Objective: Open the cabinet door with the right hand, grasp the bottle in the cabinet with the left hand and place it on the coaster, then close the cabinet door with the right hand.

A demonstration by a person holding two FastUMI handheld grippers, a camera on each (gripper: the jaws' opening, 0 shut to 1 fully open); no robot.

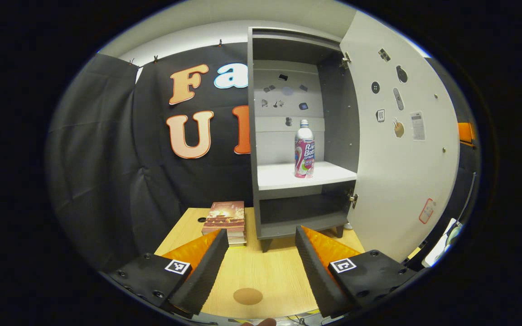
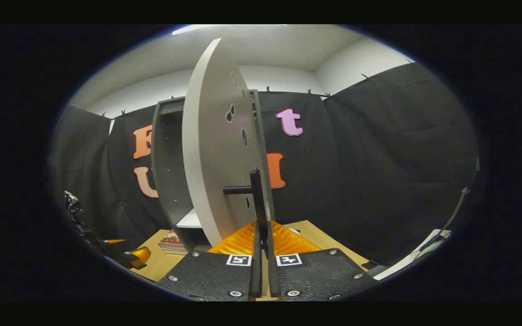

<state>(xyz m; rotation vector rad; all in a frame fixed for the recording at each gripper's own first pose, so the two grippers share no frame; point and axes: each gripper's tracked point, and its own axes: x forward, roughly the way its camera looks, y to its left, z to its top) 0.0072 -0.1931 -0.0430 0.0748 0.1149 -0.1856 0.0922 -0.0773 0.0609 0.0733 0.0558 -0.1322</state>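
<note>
A pink-and-white bottle (image 1: 304, 149) with a silver cap stands upright on the white middle shelf (image 1: 283, 176) of the grey cabinet (image 1: 333, 113). The white cabinet door (image 1: 401, 181) is swung wide open to the right. A round brown coaster (image 1: 248, 296) lies on the wooden table (image 1: 270, 267), between the fingers of my open left gripper (image 1: 261, 235), which hovers well short of the cabinet. In the right gripper view the door (image 2: 211, 158) shows edge-on, and my right gripper (image 2: 263, 226) is shut on its black bar handle (image 2: 255, 190).
A stack of books (image 1: 224, 219) lies on the table just left of the cabinet's foot. Black cloth walls close the booth behind and to both sides. The other gripper (image 2: 129, 256) shows low at the far left of the right gripper view.
</note>
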